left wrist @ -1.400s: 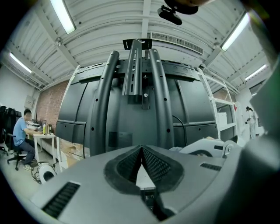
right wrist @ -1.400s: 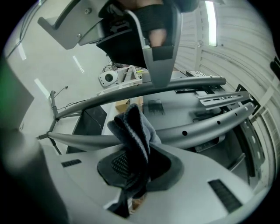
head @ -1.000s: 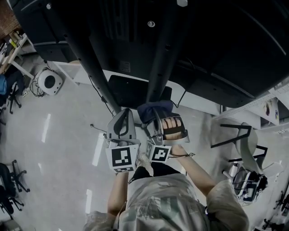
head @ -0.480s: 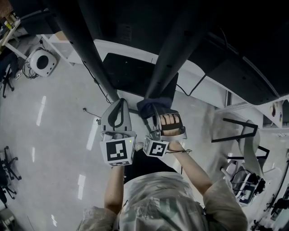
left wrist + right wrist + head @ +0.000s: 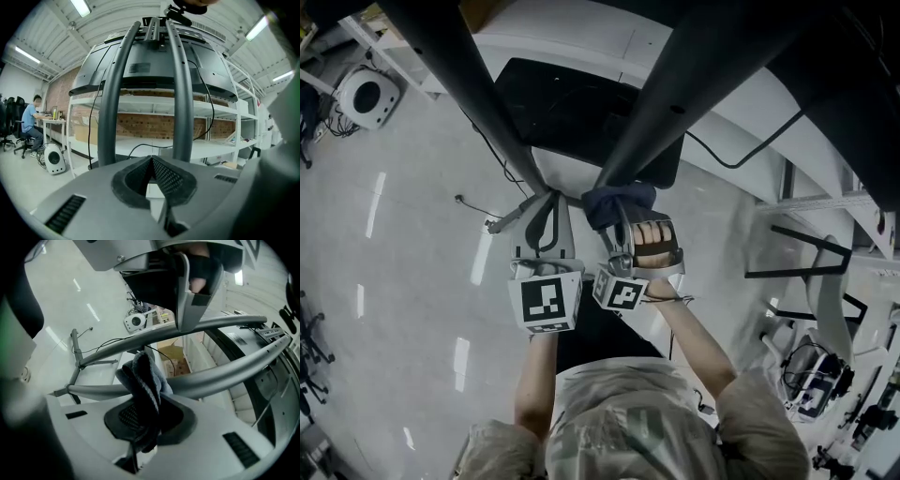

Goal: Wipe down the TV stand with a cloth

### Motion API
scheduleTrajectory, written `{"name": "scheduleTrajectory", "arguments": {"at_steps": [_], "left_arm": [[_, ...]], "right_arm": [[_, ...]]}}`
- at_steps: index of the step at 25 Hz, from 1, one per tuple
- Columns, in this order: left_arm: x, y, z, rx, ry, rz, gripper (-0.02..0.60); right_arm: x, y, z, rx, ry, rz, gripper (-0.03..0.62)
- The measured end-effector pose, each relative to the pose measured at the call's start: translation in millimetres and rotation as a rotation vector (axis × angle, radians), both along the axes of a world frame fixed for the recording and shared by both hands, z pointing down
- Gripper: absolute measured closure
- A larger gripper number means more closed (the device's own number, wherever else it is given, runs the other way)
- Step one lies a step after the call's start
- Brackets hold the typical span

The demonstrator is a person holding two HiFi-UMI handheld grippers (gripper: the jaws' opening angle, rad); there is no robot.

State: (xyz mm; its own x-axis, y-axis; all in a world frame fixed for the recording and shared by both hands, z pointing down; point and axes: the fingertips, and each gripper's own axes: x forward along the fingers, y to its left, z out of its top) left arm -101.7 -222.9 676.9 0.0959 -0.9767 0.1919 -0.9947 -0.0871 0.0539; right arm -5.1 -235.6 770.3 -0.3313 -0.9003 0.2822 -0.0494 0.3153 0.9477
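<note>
The TV stand has two dark tube legs, a left leg (image 5: pixel 459 66) and a right leg (image 5: pixel 675 103), that run down to where my grippers are. My right gripper (image 5: pixel 621 217) is shut on a dark blue cloth (image 5: pixel 617 202), and the cloth lies against the lower end of the right leg. In the right gripper view the cloth (image 5: pixel 143 380) bunches between the jaws in front of the grey legs (image 5: pixel 215 373). My left gripper (image 5: pixel 547 204) is shut with nothing in it, close to the left leg's lower end. The left gripper view looks up both legs (image 5: pixel 182 93) to the TV's back.
A black base panel (image 5: pixel 581 108) lies behind the legs on a white shelf (image 5: pixel 741 112). A white round device (image 5: pixel 364 94) and cables sit on the floor at left. A chair frame (image 5: pixel 811 281) and gear stand at right. A seated person (image 5: pixel 30 123) is far left.
Both grippers have moved forward along the stand's legs toward the black panel. The cloth stayed in the right gripper against the right leg, and the left gripper stayed shut.
</note>
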Motion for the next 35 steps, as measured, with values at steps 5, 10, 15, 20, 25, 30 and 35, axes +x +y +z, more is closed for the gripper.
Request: {"name": "scheduleTrajectory", "arguments": {"at_steps": [5, 10, 15, 20, 25, 30, 35], "left_arm": [[2, -1, 16, 0.012, -0.002, 0.013, 0.566], [-3, -5, 14, 0.041, -0.008, 0.0, 0.566], [-1, -1, -32, 0.096, 0.02, -0.031, 0.566], [-20, 9, -130, 0.082, 0.015, -0.052, 0.566], [-47, 21, -240, 0.129, 0.018, -0.117, 0.566], [-58, 38, -327, 0.271, -0.028, -0.183, 0.566], [-63, 58, -379, 0.396, -0.071, -0.248, 0.566]], "right_arm": [[1, 2, 32, -0.01, 0.024, -0.008, 0.537], [1, 3, 37, -0.017, 0.029, -0.011, 0.537], [6, 13, 8, -0.064, -0.016, 0.008, 0.537], [-9, 11, -122, -0.077, -0.202, 0.029, 0.537], [-38, 10, -276, -0.183, -0.562, 0.02, 0.537], [-67, 9, -401, -0.213, -0.902, -0.107, 0.537], [-83, 20, -467, -0.304, -1.174, -0.284, 0.537]]}}
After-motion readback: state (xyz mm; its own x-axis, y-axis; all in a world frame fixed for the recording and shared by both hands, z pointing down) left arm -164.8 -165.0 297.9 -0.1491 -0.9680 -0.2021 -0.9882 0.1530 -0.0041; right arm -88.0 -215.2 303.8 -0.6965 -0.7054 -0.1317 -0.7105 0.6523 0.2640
